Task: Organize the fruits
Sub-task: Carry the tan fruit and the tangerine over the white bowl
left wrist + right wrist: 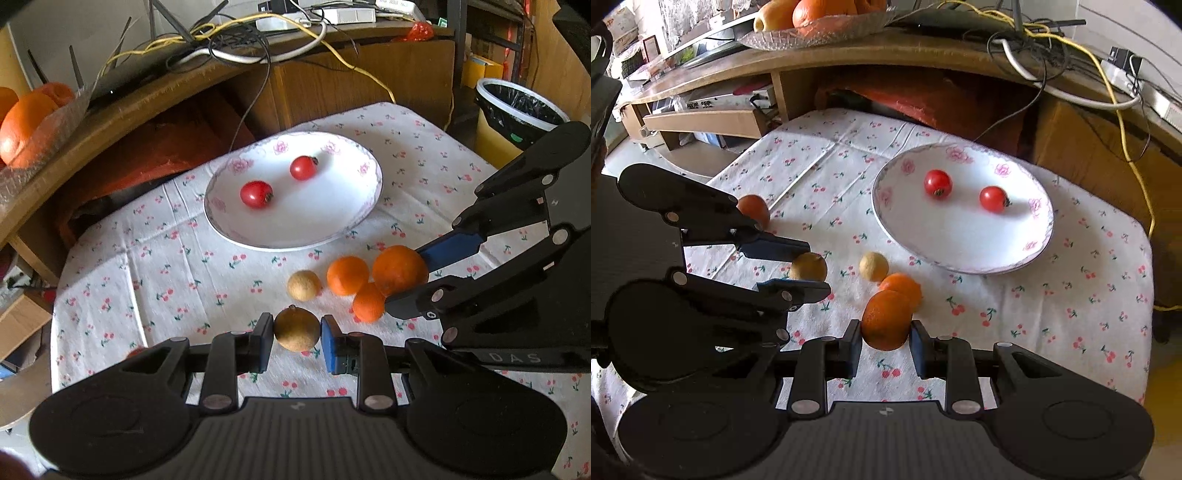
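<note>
The left hand-held gripper (296, 338) grips a tan round fruit (296, 329) between its pads, stem tip pointing up, low over the cloth-covered surface (147, 258). The right hand-held gripper (885, 341) clamps an orange (885, 325). Only the right view shows a reddish fruit (753, 208) behind the left gripper. Two tomatoes (256, 194) lie on the plate (332, 236).

My right gripper (885, 345) sits at the bottom centre of the frame, its pads pressed on either side of an orange (885, 325). Just behind it lies a second orange (904, 286), with a small tan fruit (873, 266) beyond. At left, the left gripper (809, 268) clasps another tan fruit (809, 266). Upper right, I see a white plate (960, 240) carrying two tomatoes (938, 183).
</note>
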A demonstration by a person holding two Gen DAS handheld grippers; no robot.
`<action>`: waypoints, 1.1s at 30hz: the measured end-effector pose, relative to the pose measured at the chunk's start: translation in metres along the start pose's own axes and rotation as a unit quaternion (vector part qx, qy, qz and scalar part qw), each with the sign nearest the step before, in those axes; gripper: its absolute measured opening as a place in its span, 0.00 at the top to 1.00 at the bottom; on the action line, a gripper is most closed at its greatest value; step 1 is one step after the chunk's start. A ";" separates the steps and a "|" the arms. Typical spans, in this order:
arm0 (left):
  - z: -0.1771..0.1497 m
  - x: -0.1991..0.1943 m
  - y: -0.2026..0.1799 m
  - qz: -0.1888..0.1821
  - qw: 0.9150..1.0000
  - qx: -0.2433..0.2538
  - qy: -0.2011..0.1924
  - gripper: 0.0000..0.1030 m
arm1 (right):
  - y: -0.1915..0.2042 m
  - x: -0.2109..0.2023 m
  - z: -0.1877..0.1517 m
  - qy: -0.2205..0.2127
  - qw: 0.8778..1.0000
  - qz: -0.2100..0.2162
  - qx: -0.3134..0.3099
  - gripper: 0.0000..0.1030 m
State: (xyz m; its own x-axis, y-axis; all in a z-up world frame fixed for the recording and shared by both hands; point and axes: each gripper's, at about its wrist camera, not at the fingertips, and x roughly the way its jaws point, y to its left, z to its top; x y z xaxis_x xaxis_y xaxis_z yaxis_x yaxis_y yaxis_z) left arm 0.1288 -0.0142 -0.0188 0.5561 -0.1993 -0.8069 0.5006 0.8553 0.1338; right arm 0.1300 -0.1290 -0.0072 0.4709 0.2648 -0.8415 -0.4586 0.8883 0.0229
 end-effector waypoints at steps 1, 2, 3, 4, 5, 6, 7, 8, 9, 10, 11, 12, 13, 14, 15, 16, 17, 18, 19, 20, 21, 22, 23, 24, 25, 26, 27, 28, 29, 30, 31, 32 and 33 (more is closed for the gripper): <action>0.001 0.000 0.000 0.001 1.000 0.000 -0.002 0.66 | -0.001 -0.001 0.001 -0.002 1.000 -0.001 0.000 0.78; 0.003 -0.001 0.000 0.002 1.000 0.000 -0.003 0.66 | -0.001 -0.002 0.002 -0.004 1.000 -0.003 0.001 0.78; 0.004 -0.001 0.000 0.003 1.000 0.000 -0.005 0.66 | -0.002 -0.003 0.003 -0.006 1.000 -0.004 0.002 0.78; 0.005 -0.001 0.000 0.004 1.000 0.001 -0.006 0.66 | -0.003 -0.004 0.003 -0.008 1.000 -0.005 0.002 0.78; 0.007 -0.002 0.000 0.006 1.000 0.001 -0.008 0.66 | -0.003 -0.005 0.004 -0.010 1.000 -0.006 0.001 0.78; 0.008 -0.002 0.000 0.006 1.000 0.001 -0.010 0.66 | -0.004 -0.006 0.005 -0.013 1.000 -0.009 0.000 0.78; 0.010 -0.002 0.000 0.007 1.000 0.001 -0.011 0.66 | -0.005 -0.007 0.006 -0.014 1.000 -0.010 0.000 0.78; 0.011 -0.002 0.001 0.007 1.000 0.001 -0.012 0.66 | -0.005 -0.008 0.007 -0.015 1.000 -0.011 0.000 0.78; 0.013 -0.002 0.001 0.008 1.000 0.001 -0.013 0.66 | -0.006 -0.008 0.008 -0.016 1.000 -0.012 0.001 0.78; 0.014 -0.002 0.001 0.009 1.000 0.001 -0.014 0.66 | -0.007 -0.008 0.008 -0.017 1.000 -0.014 0.001 0.78; 0.015 -0.002 0.001 0.010 1.000 0.002 -0.015 0.66 | -0.008 -0.008 0.009 -0.018 1.000 -0.015 0.002 0.78; 0.016 -0.001 0.001 0.012 1.000 0.004 -0.016 0.66 | -0.009 -0.009 0.010 -0.019 1.000 -0.016 0.002 0.78; 0.018 -0.001 0.000 0.013 1.000 0.005 -0.017 0.66 | -0.010 -0.009 0.010 -0.020 1.000 -0.018 0.003 0.78; 0.020 -0.001 0.000 0.014 1.000 0.005 -0.018 0.66 | -0.011 -0.009 0.011 -0.021 1.000 -0.019 0.004 0.78; 0.021 -0.001 0.001 0.015 1.000 0.005 -0.019 0.66 | -0.012 -0.009 0.012 -0.022 1.000 -0.021 0.005 0.78; 0.023 -0.001 0.001 0.017 1.000 0.005 -0.020 0.66 | -0.013 -0.010 0.013 -0.024 0.999 -0.022 0.006 0.78; 0.025 0.000 0.001 0.018 1.000 0.005 -0.022 0.66 | -0.014 -0.010 0.014 -0.026 0.999 -0.024 0.008 0.78; 0.027 0.000 0.002 0.018 1.000 0.005 -0.023 0.66 | -0.015 -0.010 0.015 -0.028 0.999 -0.026 0.009 0.78; 0.028 0.000 0.002 0.019 0.999 0.005 -0.025 0.66 | -0.016 -0.011 0.016 -0.030 0.999 -0.028 0.009 0.77; 0.031 0.000 0.002 0.021 0.999 0.006 -0.027 0.66 | -0.016 -0.011 0.017 -0.032 0.999 -0.030 0.010 0.77; 0.032 0.000 0.002 0.022 0.999 0.006 -0.028 0.66 | -0.017 -0.011 0.018 -0.034 0.999 -0.032 0.010 0.77; 0.034 0.000 0.003 0.024 0.999 0.006 -0.030 0.66 | -0.018 -0.011 0.019 -0.036 0.999 -0.034 0.010 0.77; 0.036 0.001 0.003 0.024 0.999 0.006 -0.031 0.66 | -0.019 -0.012 0.020 -0.038 0.999 -0.035 0.011 0.77; 0.038 0.001 0.003 0.025 0.999 0.005 -0.033 0.66 | -0.020 -0.012 0.021 -0.039 0.999 -0.036 0.013 0.77; 0.039 0.001 0.003 0.026 0.999 0.005 -0.034 0.66 | -0.021 -0.012 0.022 -0.041 0.998 -0.036 0.014 0.77; 0.041 0.002 0.003 0.026 0.999 0.005 -0.035 0.66 | -0.022 -0.012 0.022 -0.041 0.998 -0.038 0.015 0.77; 0.042 0.003 0.003 0.027 0.999 0.005 -0.035 0.66 | -0.023 -0.012 0.023 -0.042 0.998 -0.039 0.016 0.77; 0.043 0.004 0.003 0.028 0.999 0.005 -0.035 0.66 | -0.024 -0.011 0.023 -0.042 0.998 -0.041 0.017 0.77; 0.045 0.004 0.003 0.028 0.999 0.006 -0.036 0.66 | -0.026 -0.011 0.024 -0.043 0.998 -0.041 0.018 0.77; 0.046 0.005 0.003 0.029 0.999 0.006 -0.036 0.66 | -0.027 -0.011 0.024 -0.043 0.998 -0.042 0.019 0.77; 0.048 0.006 0.003 0.030 0.999 0.006 -0.037 0.66 | -0.028 -0.010 0.025 -0.044 0.998 -0.043 0.020 0.77; 0.049 0.006 0.004 0.030 0.999 0.005 -0.037 0.66 | -0.030 -0.011 0.026 -0.045 0.998 -0.043 0.021 0.77; 0.050 0.007 0.005 0.031 0.999 0.004 -0.038 0.66 | -0.031 -0.010 0.026 -0.046 0.998 -0.044 0.022 0.77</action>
State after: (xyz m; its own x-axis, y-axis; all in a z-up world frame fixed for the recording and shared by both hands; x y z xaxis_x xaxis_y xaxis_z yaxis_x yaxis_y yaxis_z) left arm 0.1684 -0.0358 0.0051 0.6345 -0.1820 -0.7512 0.4683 0.8637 0.1863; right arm 0.1593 -0.1492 0.0150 0.5766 0.2165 -0.7878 -0.3792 0.9250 -0.0233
